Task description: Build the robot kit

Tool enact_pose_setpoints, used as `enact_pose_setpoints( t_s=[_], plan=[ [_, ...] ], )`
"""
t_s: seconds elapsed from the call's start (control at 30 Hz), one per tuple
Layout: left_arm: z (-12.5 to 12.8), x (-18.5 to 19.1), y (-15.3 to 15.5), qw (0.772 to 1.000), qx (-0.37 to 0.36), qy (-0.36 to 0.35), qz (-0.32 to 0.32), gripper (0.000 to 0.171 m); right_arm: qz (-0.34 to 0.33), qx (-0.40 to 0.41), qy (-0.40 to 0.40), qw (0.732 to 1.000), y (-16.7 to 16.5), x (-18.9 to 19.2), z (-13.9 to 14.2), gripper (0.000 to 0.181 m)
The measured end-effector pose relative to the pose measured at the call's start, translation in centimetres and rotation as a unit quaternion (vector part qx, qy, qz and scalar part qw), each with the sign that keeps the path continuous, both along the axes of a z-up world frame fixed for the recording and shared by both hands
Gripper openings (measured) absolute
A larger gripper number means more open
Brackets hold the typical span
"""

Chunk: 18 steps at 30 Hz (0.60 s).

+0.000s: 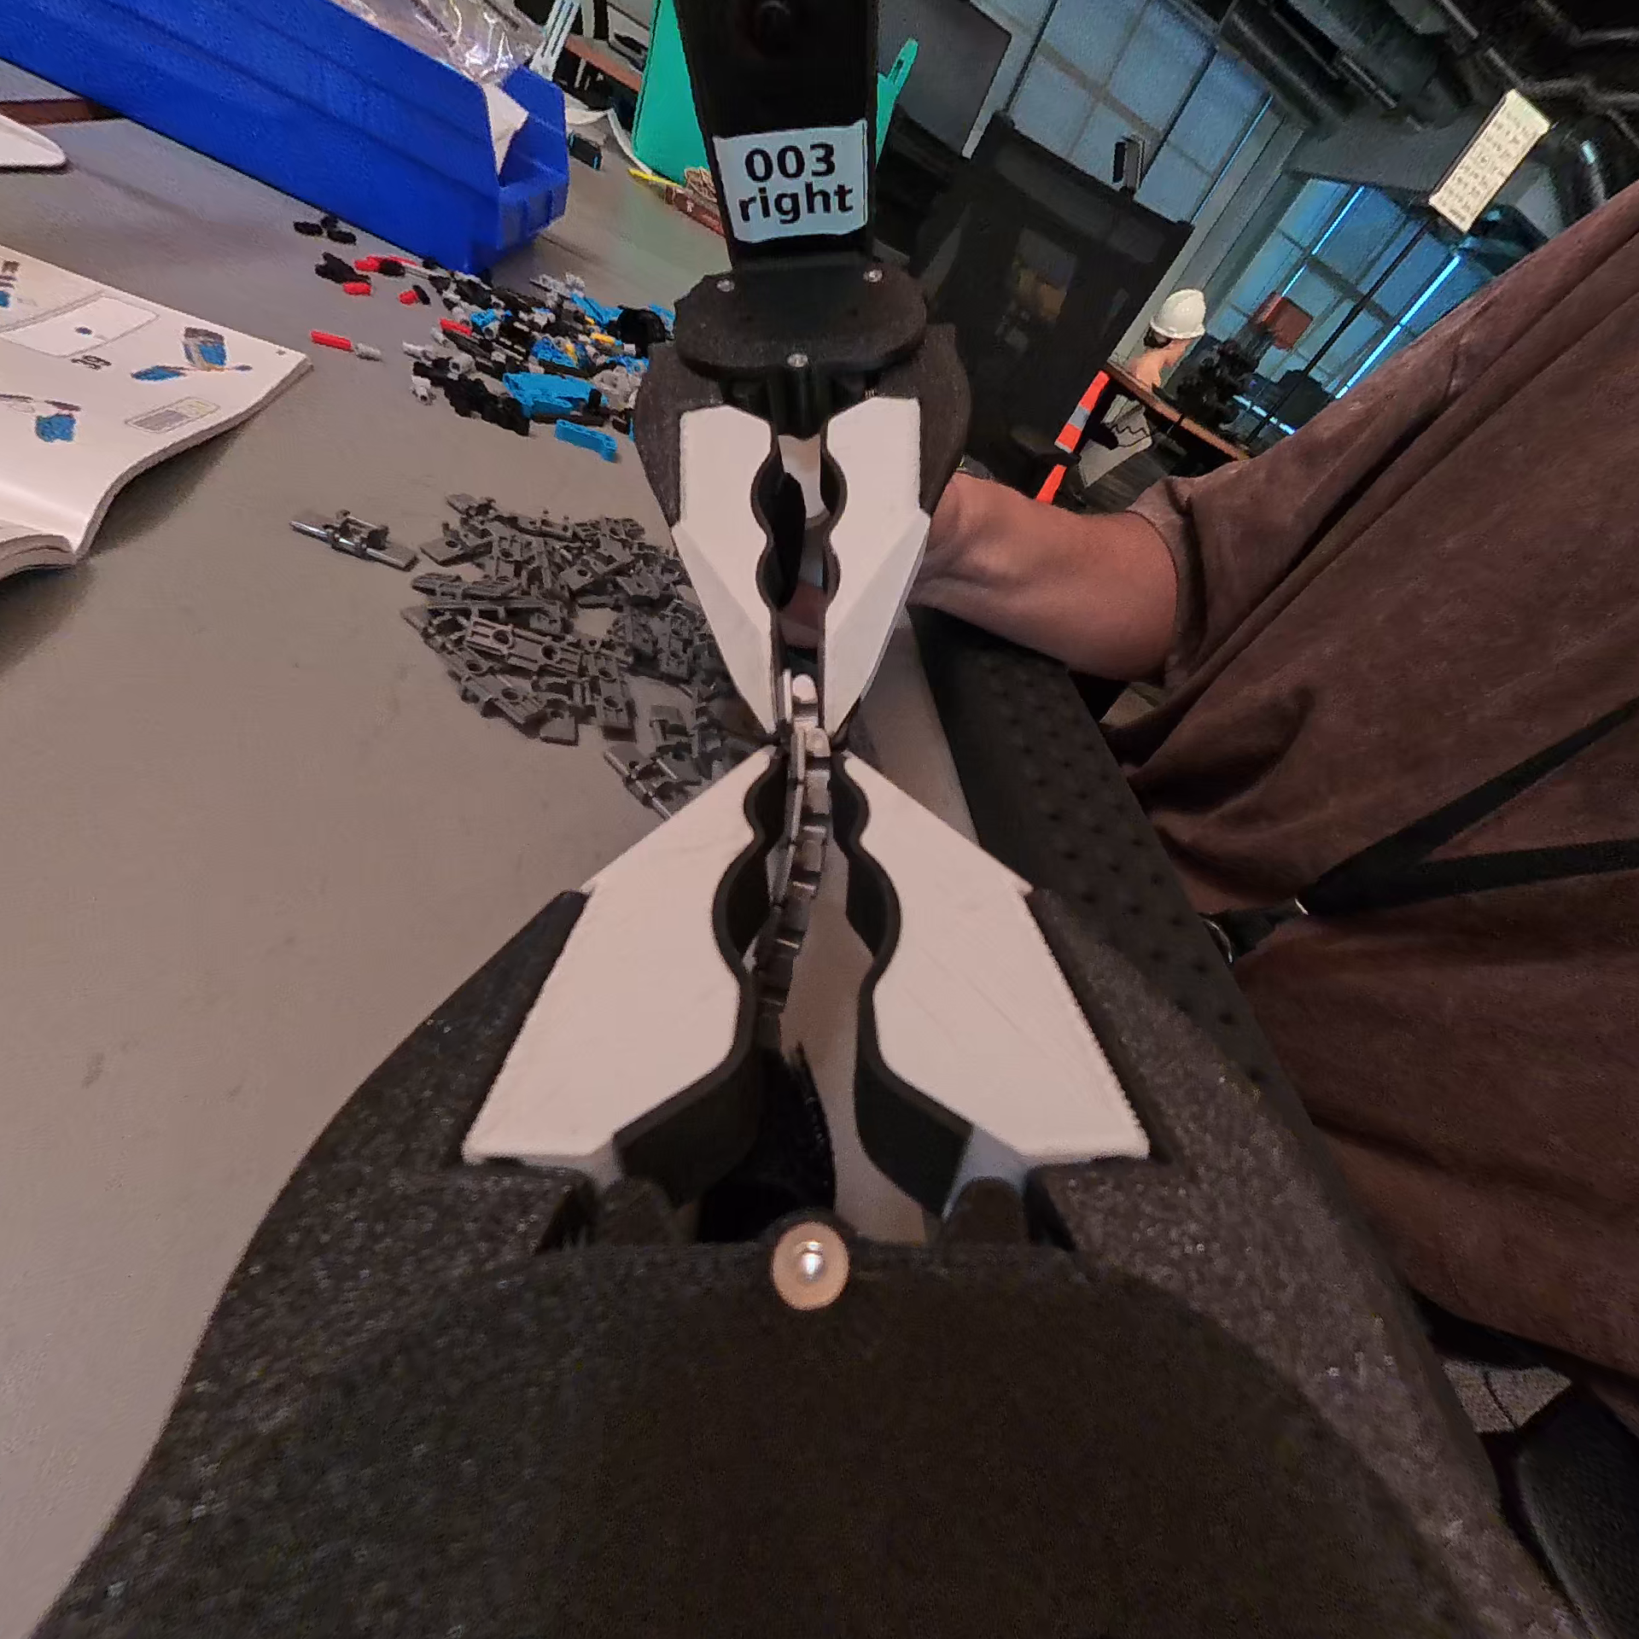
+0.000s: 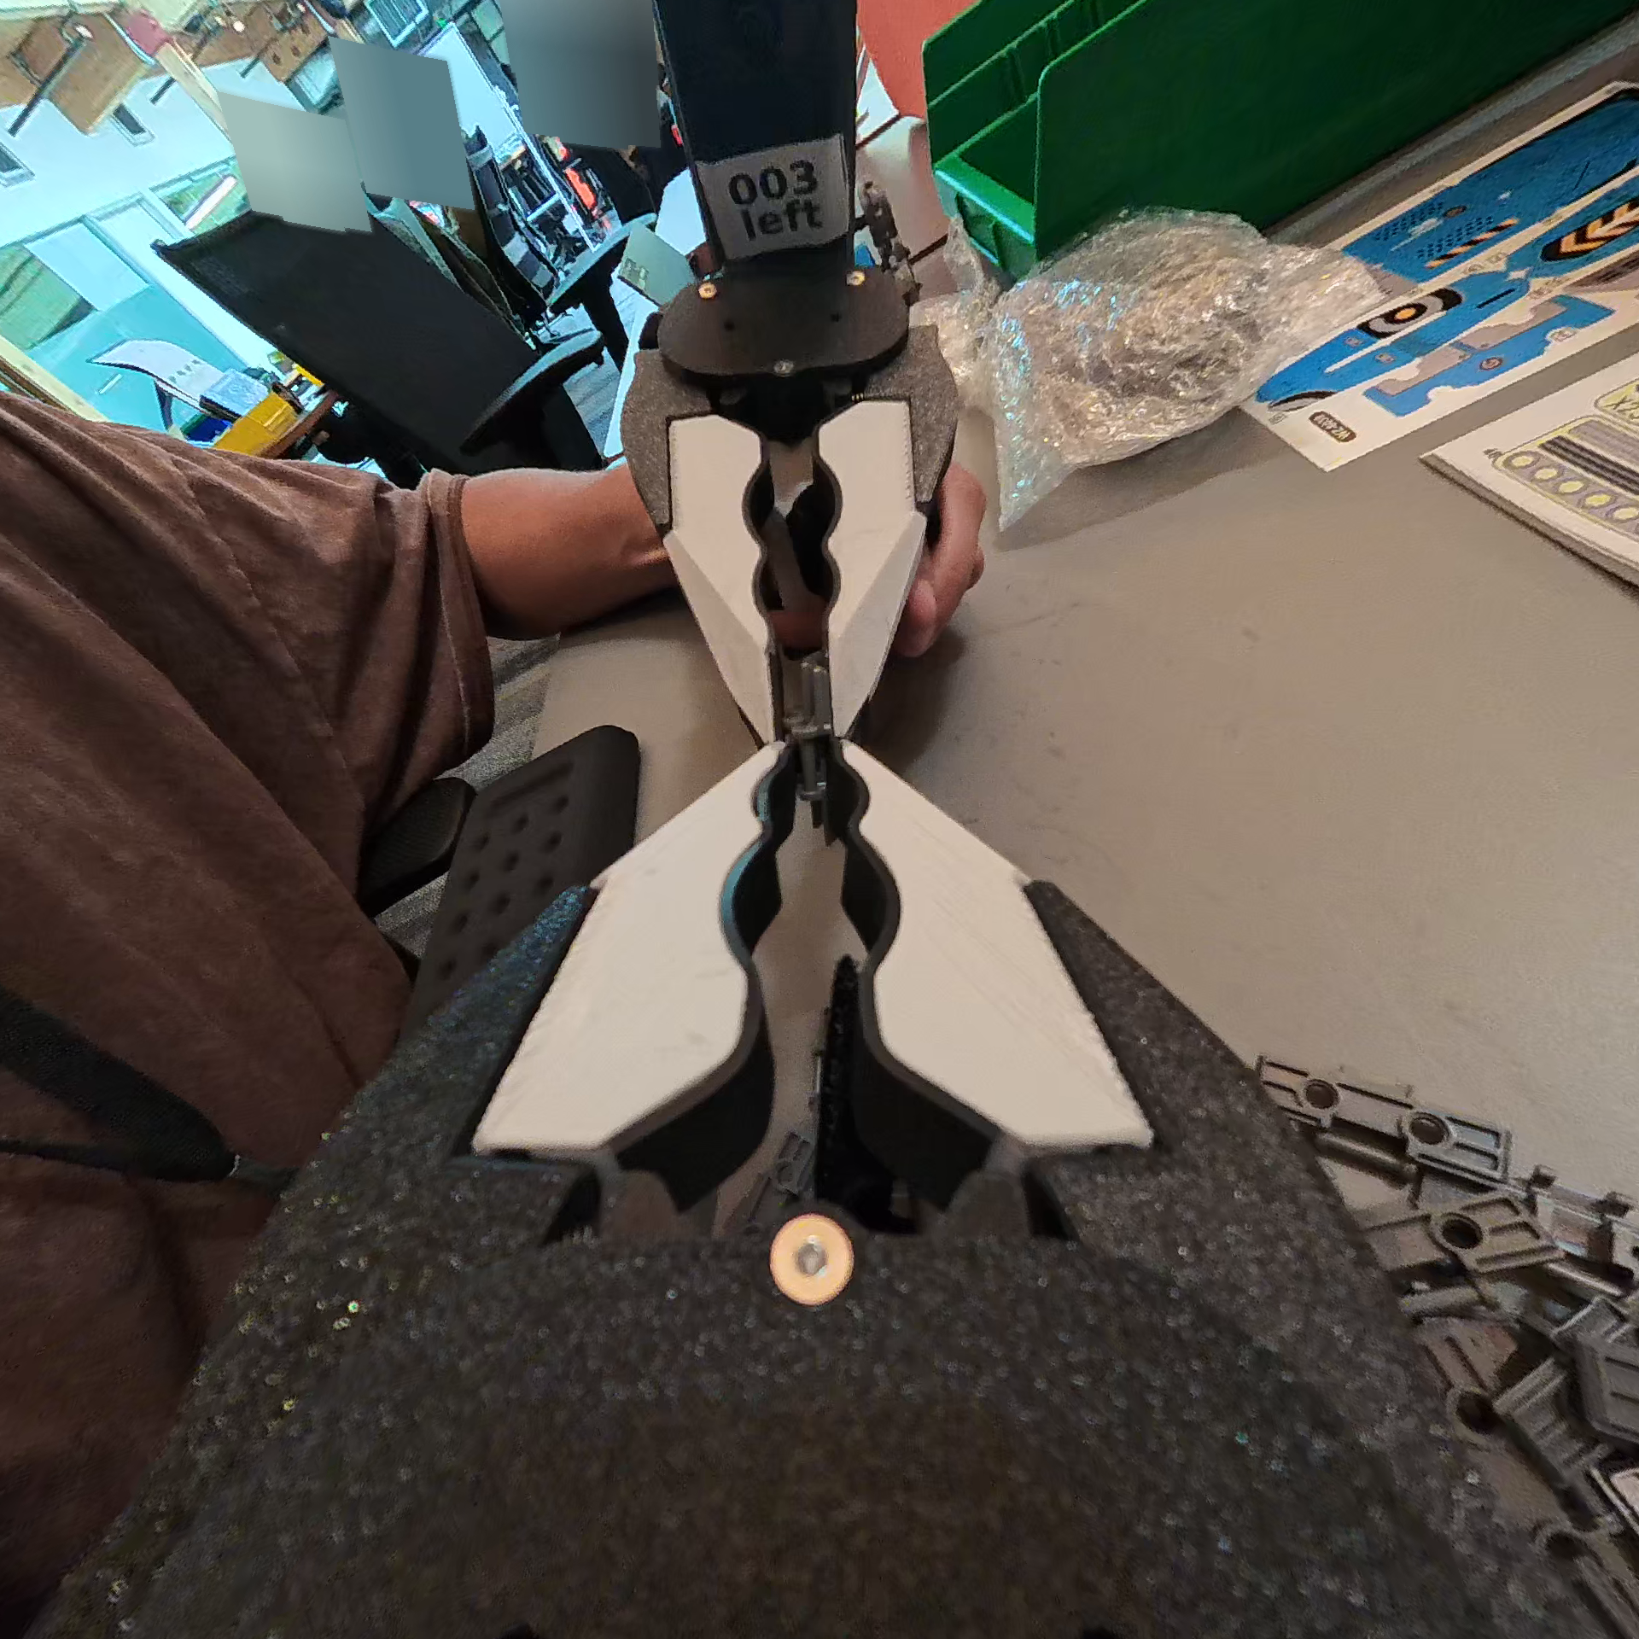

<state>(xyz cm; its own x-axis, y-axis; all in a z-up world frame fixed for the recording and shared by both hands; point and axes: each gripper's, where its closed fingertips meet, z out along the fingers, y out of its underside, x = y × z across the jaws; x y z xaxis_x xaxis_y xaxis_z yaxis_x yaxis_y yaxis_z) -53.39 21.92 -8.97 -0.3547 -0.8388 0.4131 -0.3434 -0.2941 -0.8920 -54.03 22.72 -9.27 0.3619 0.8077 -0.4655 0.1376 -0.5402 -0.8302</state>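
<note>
Facing tip to tip at frame centre: left tool (image 1: 803,754) closed on a grey link chain (image 1: 798,851) running back along its axis; right tool (image 2: 809,754) closed on a small grey link (image 2: 811,709). Loose grey links (image 1: 568,621) on worktop (image 1: 222,843), left of centre.

The left gripper (image 1: 803,754) and the right gripper (image 2: 807,754) point at each other, tip to tip, both squeezed nearly closed. A hand (image 2: 944,568) holds the left one.

Grey link pile (image 2: 1508,1313) cut off by frame edge; chain's (image 1: 803,851) lower end hidden btwn tool fingers.
</note>
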Motion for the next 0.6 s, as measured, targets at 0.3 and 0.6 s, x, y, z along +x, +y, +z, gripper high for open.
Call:
enact_pose_setpoints(
  t_s=[0.3, 0.6],
  plan=[
    [-0.4, 0.5, 1.0, 0.999, 0.003, 0.012, 0.033, 0.026, 0.004, -0.002, -0.005, 1.0, 0.1, 0.1, -0.1, 0.006],
    [0.0, 0.1, -0.5, 0.998, 0.052, -0.015, 0.011, 0.009, 0.032, -0.001, -0.007, 0.999, -0.7, -0.1, -0.1, 0.006]
  ],
)
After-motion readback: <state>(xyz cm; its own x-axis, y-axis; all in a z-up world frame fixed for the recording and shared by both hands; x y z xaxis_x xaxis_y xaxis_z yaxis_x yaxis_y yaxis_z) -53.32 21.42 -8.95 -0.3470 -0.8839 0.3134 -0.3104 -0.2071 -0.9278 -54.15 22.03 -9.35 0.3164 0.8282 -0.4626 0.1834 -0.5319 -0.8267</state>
